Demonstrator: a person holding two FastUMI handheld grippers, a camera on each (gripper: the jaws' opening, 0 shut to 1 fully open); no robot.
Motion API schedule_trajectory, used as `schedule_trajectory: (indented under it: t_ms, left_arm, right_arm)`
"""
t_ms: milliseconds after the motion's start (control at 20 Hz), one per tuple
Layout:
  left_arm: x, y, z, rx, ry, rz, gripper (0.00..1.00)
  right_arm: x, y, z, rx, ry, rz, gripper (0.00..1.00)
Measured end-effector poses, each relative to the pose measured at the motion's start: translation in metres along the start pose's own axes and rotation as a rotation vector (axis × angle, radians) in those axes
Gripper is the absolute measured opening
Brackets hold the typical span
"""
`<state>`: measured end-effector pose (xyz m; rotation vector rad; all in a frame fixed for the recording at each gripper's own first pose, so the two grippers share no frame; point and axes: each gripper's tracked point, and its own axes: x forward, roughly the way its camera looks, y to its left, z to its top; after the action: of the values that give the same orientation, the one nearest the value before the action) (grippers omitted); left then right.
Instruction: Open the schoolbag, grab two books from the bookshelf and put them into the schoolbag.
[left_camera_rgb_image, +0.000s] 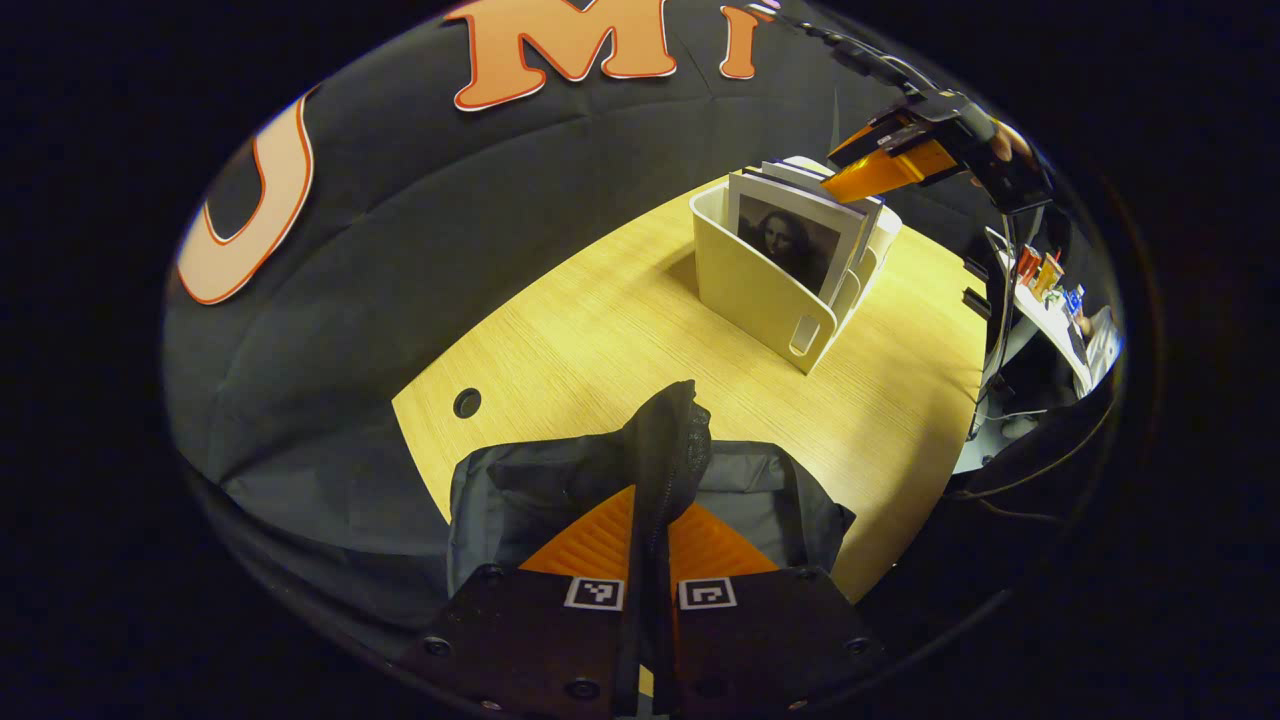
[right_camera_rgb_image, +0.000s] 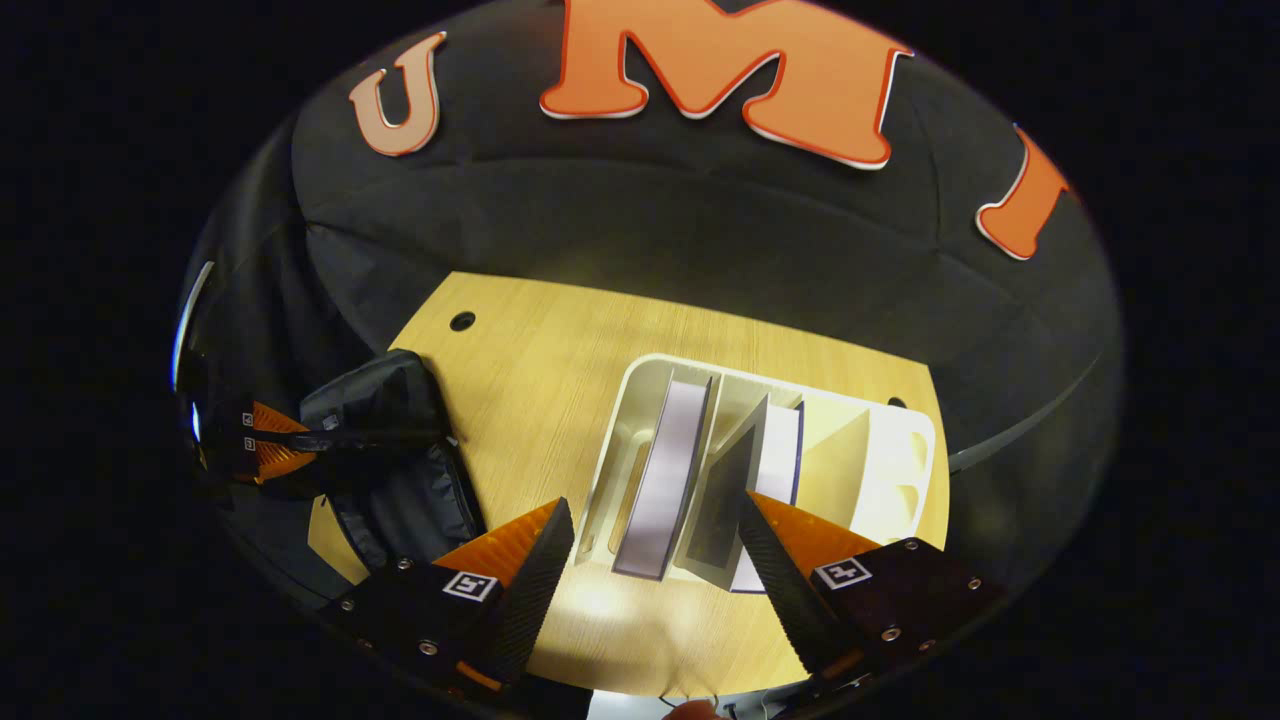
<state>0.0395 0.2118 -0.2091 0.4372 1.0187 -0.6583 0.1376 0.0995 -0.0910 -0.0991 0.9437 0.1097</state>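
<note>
Table (left_camera_rgb_image: 600, 340): I see a light wood top with a round cable hole (left_camera_rgb_image: 467, 403) near its left edge in the left gripper view.
Bag (left_camera_rgb_image: 560, 490): it lies at the near edge of the table; in the right gripper view I see it at the table's left side (right_camera_rgb_image: 400, 450), well apart from the shelf.
Shelf (left_camera_rgb_image: 760, 290): I see a cream divided rack standing on the table beyond the bag; from above in the right gripper view (right_camera_rgb_image: 880, 470) its long axis runs left to right.
Books (left_camera_rgb_image: 800, 225): they stand upright on edge in the shelf's compartments, a portrait cover facing my left camera; in the right gripper view (right_camera_rgb_image: 665, 480) their top edges run away from me, leaning a little.
Left gripper (left_camera_rgb_image: 655, 530): I have it low over the bag, pointing toward the shelf, its fingers pinched together on a raised fold of the bag's black fabric with a zip along it (left_camera_rgb_image: 668, 440).
Right gripper (right_camera_rgb_image: 650, 560): I hold it above the shelf, pointing down; its fingers are spread wide, straddling the books without touching them. In the left gripper view (left_camera_rgb_image: 870, 175) it hangs just over the books' tops.
</note>
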Motion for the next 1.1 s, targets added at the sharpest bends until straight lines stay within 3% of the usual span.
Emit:
schedule_trajectory:
  t_ms: [250, 350, 400, 450, 550, 600, 700, 750, 800, 1100]
  left_arm:
    - [0.003, 0.0, -0.002, -0.035, 0.01, 0.018, 0.06]
    - [0.003, 0.0, -0.003, -0.046, 0.014, 0.021, 0.06]
    - [0.003, 0.0, -0.003, -0.049, 0.015, 0.021, 0.0]
    - [0.004, -0.001, -0.003, -0.05, 0.021, 0.02, 0.06]
    - [0.005, -0.002, -0.005, -0.041, 0.034, 0.015, 0.06]
    - [0.006, -0.002, -0.006, -0.04, 0.043, 0.016, 0.06]
    - [0.007, -0.003, -0.006, -0.035, 0.049, 0.011, 0.06]
    - [0.007, -0.005, -0.007, -0.034, 0.051, 0.007, 0.06]
    - [0.008, -0.005, -0.007, -0.032, 0.051, 0.0, 0.06]
    - [0.009, -0.001, -0.015, -0.02, 0.041, -0.031, 0.06]
  right_arm:
    - [0.037, 0.002, -0.009, 0.061, 0.161, 0.02, 0.98]
    - [0.045, 0.007, -0.013, 0.105, 0.237, 0.029, 0.88]
    - [0.05, 0.012, -0.019, 0.122, 0.293, 0.056, 0.8]
    - [0.054, 0.01, -0.021, 0.134, 0.312, 0.042, 0.75]
    - [0.059, 0.011, -0.022, 0.138, 0.348, 0.041, 0.67]
    - [0.06, 0.009, -0.022, 0.15, 0.356, 0.021, 0.49]
    - [0.061, 0.007, -0.022, 0.192, 0.376, 0.002, 0.39]
    - [0.061, 0.006, -0.023, 0.196, 0.381, -0.003, 0.46]
    - [0.059, 0.004, -0.025, 0.204, 0.385, -0.02, 0.36]
    - [0.024, 0.0, -0.039, 0.232, 0.353, -0.074, 0.32]
